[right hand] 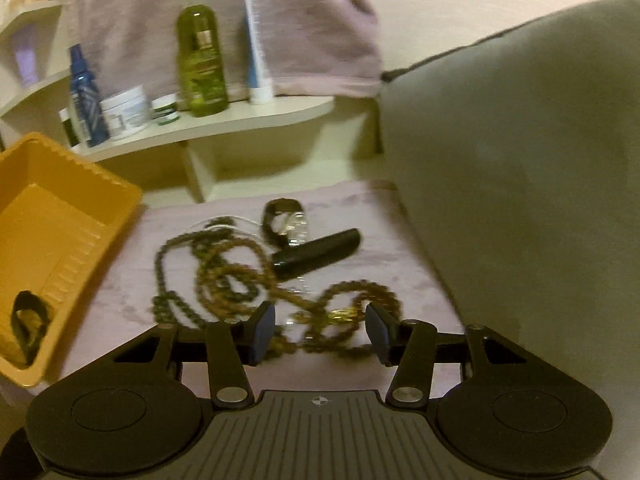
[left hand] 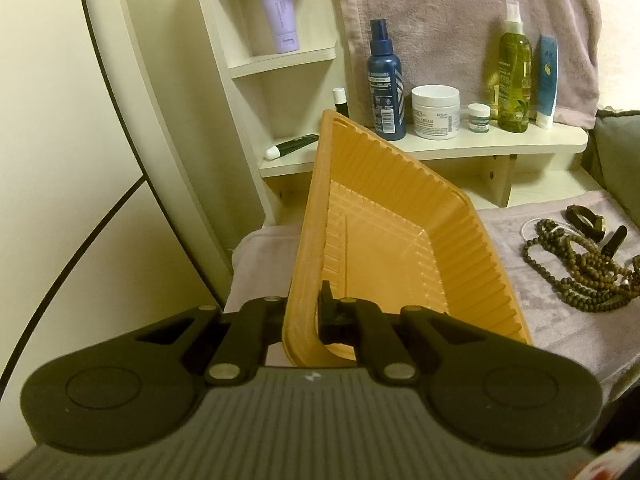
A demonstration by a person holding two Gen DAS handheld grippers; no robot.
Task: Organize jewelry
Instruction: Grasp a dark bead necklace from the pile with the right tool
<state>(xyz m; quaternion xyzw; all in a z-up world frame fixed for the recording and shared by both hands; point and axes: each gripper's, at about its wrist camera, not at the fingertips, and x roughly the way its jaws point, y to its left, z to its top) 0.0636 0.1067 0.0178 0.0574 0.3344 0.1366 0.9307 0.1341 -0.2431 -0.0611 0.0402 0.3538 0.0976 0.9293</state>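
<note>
My left gripper (left hand: 305,316) is shut on the near wall of an orange ribbed tray (left hand: 404,184), which it holds tilted up on one side. In the right wrist view the tray (right hand: 116,184) is at the left with a dark band (right hand: 28,318) lying in its near corner. A tangle of brown beaded necklaces (right hand: 224,276) lies on the pink towel (right hand: 120,288). My right gripper (right hand: 320,322) stands open just over their near loops, its pads not touching them. A black-strapped watch (right hand: 285,220) lies behind the beads. The beads (left hand: 580,276) also show right of the tray.
A cream shelf (left hand: 460,144) behind carries a blue spray bottle (left hand: 385,80), a white cream jar (left hand: 435,110), a green bottle (left hand: 514,68) and tubes. A grey-green cushion (right hand: 520,160) rises at the right. A pink towel hangs at the back.
</note>
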